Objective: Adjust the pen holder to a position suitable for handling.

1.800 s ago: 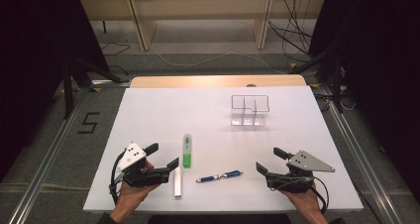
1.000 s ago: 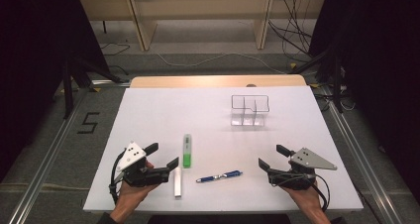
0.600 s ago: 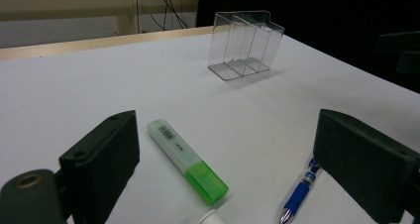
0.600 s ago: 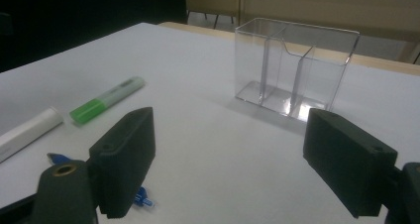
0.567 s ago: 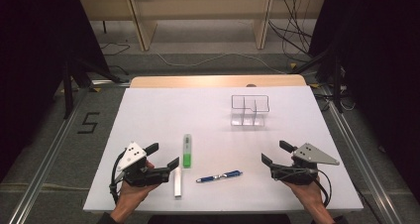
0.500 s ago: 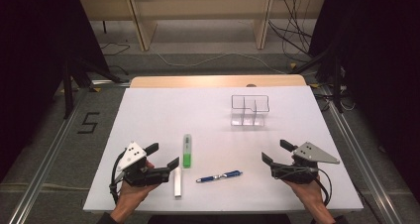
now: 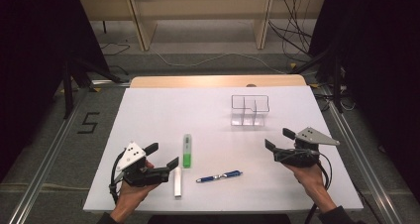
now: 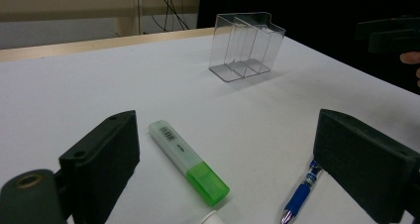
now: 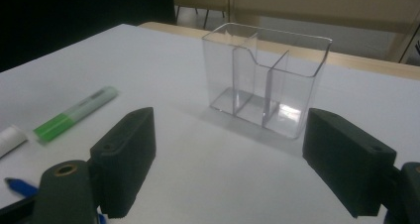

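A green-capped highlighter (image 7: 186,151) (image 8: 188,160) (image 9: 74,113) lies near the table's front, with a white marker (image 7: 177,181) just left of it and a blue pen (image 7: 219,176) (image 8: 299,192) to its right. A clear divided plastic holder (image 7: 250,110) (image 8: 246,45) (image 9: 265,78) stands upright farther back on the right. My left gripper (image 7: 162,155) (image 8: 237,169) is open at the front left, beside the white marker, empty. My right gripper (image 7: 279,139) (image 9: 242,159) is open at the front right, below the holder, empty.
The white table top (image 7: 173,110) has a wooden strip (image 7: 218,80) along its far edge. Shelving legs and cables lie on the floor beyond. A "5" mark (image 7: 88,123) is on the floor at left.
My right gripper has moved up and a little to the right, toward the clear holder. The left gripper and the pens have stayed put.
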The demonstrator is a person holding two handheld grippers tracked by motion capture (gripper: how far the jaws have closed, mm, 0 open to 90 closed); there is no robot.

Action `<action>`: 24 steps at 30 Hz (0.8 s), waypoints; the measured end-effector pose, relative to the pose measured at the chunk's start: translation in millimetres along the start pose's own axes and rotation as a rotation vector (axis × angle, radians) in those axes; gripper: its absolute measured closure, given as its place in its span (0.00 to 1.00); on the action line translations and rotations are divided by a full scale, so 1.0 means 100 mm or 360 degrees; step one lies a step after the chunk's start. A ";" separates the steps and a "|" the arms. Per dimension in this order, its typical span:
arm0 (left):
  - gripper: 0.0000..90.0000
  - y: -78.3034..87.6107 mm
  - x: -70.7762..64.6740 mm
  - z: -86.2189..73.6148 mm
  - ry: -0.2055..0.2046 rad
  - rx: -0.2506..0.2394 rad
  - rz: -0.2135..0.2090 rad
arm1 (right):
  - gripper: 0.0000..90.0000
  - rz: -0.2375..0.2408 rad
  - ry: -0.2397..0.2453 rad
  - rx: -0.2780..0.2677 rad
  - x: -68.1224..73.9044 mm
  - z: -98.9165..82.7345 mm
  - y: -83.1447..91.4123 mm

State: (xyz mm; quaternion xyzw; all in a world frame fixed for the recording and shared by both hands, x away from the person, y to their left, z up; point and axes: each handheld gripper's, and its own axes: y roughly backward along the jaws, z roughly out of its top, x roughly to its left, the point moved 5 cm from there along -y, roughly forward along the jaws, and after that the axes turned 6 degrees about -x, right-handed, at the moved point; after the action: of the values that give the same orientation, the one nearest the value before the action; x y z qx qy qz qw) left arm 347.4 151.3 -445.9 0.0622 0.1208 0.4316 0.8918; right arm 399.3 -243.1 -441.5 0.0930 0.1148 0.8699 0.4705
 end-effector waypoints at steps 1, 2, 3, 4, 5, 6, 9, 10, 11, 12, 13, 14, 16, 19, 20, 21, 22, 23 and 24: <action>0.11 0.00 0.00 0.00 0.0003 -0.0002 0.0002 | 0.24 -0.0016 -0.0001 0.0007 -0.03 0.01 -0.02; 0.11 0.00 0.00 0.00 0.0004 -0.0001 0.0003 | 0.24 -0.0027 -0.0004 0.0015 -0.06 0.03 -0.05; 0.11 0.00 0.00 0.00 0.0003 -0.0003 0.0005 | 0.24 -0.0033 -0.0012 0.0027 -0.08 0.04 -0.07; 0.11 0.00 0.00 0.00 0.0003 -0.0003 0.0005 | 0.24 -0.0033 -0.0012 0.0027 -0.08 0.04 -0.07; 0.11 0.00 0.00 0.00 0.0002 -0.0003 0.0004 | 0.25 -0.0057 -0.0002 0.0038 -0.13 0.06 -0.12; 0.11 0.00 0.00 0.00 0.0002 -0.0003 0.0005 | 0.25 -0.0069 0.0004 0.0045 -0.15 0.07 -0.14; 0.11 0.00 0.01 0.00 0.0000 -0.0005 0.0007 | 0.27 -0.0083 -0.0002 0.0058 -0.22 0.11 -0.20; 0.11 0.00 0.01 0.00 -0.0002 -0.0004 0.0006 | 0.28 -0.0095 0.0000 0.0064 -0.24 0.12 -0.22; 0.11 0.00 0.01 0.01 -0.0001 -0.0006 0.0007 | 0.30 -0.0102 -0.0011 0.0064 -0.26 0.13 -0.25; 0.11 0.00 0.01 0.01 -0.0001 -0.0006 0.0007 | 0.32 -0.0104 -0.0012 0.0067 -0.28 0.15 -0.27; 0.11 0.00 0.01 0.00 0.0000 -0.0006 0.0008 | 0.33 -0.0112 -0.0015 0.0068 -0.31 0.16 -0.29; 0.11 0.00 0.01 0.00 0.0001 -0.0007 0.0009 | 0.34 -0.0124 -0.0025 0.0075 -0.33 0.17 -0.31; 0.11 0.00 0.01 0.01 -0.0001 -0.0009 0.0009 | 0.39 -0.0136 -0.0047 0.0073 -0.39 0.20 -0.35; 0.11 0.00 0.01 0.00 0.0007 -0.0009 0.0014 | 0.48 -0.0190 -0.0070 0.0087 -0.49 0.22 -0.42; 0.11 0.00 0.01 0.00 0.0007 -0.0010 0.0015 | 0.51 -0.0204 -0.0089 0.0091 -0.52 0.23 -0.44; 0.11 0.00 0.01 0.01 0.0008 -0.0010 0.0014 | 0.53 -0.0223 -0.0100 0.0092 -0.55 0.23 -0.47; 0.11 0.00 0.01 0.01 0.0008 -0.0011 0.0013 | 0.57 -0.0241 -0.0100 0.0094 -0.58 0.24 -0.49; 0.11 0.00 0.01 0.01 0.0011 -0.0012 0.0013 | 0.57 -0.0241 -0.0100 0.0094 -0.58 0.24 -0.49; 0.11 0.00 0.01 0.01 0.0009 -0.0009 0.0012 | 0.64 -0.0275 -0.0100 0.0102 -0.64 0.25 -0.55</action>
State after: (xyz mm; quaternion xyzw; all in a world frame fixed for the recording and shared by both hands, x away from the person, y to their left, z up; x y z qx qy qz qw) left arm 347.9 152.6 -445.4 0.0589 0.1217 0.4355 0.8900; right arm 484.0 -264.7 -437.1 0.1250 0.1355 0.8187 0.5439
